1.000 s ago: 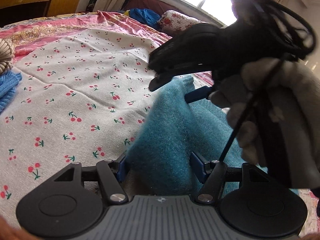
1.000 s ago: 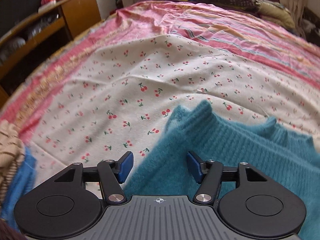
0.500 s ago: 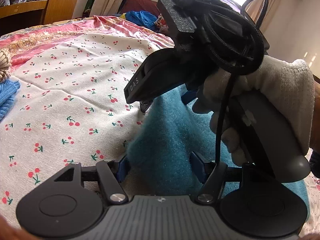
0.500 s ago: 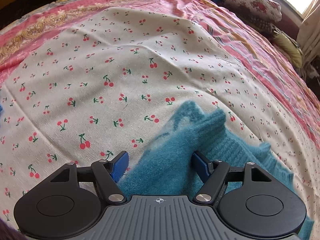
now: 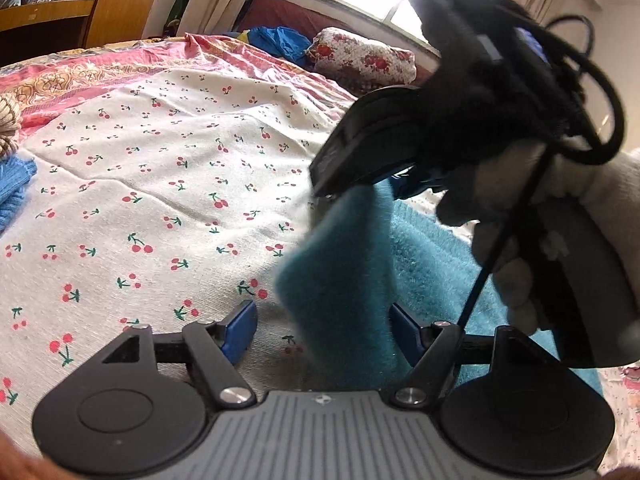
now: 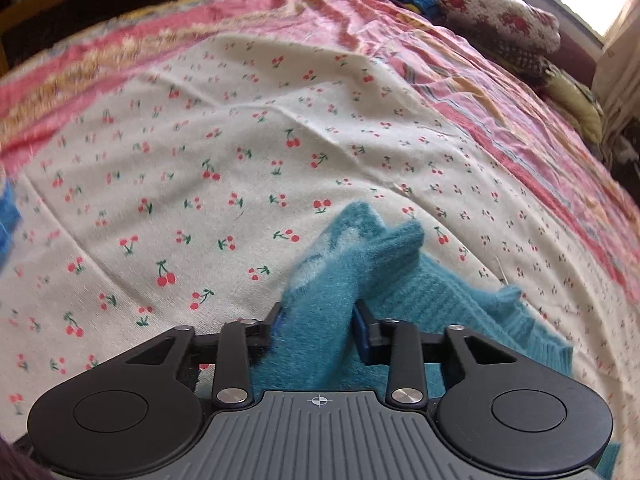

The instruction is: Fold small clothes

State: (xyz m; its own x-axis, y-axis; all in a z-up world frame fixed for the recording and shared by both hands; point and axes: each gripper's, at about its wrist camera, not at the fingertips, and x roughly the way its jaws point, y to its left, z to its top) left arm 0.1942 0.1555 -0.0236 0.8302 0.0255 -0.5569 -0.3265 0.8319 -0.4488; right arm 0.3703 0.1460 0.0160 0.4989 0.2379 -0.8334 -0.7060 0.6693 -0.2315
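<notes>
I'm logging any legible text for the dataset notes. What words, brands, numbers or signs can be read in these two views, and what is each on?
No readable words or numbers in either view.
Small round crosshair emblem, no letters: on the ribbed grey body of the right gripper.
Similar small emblem on the left gripper: too blurred to read.
Side face of the right gripper as seen from the left view: too dark and blurred to read.

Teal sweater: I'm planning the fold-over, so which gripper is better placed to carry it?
Right. The right gripper is shut on the teal sweater, holding a raised flap; the left gripper is open.
</notes>
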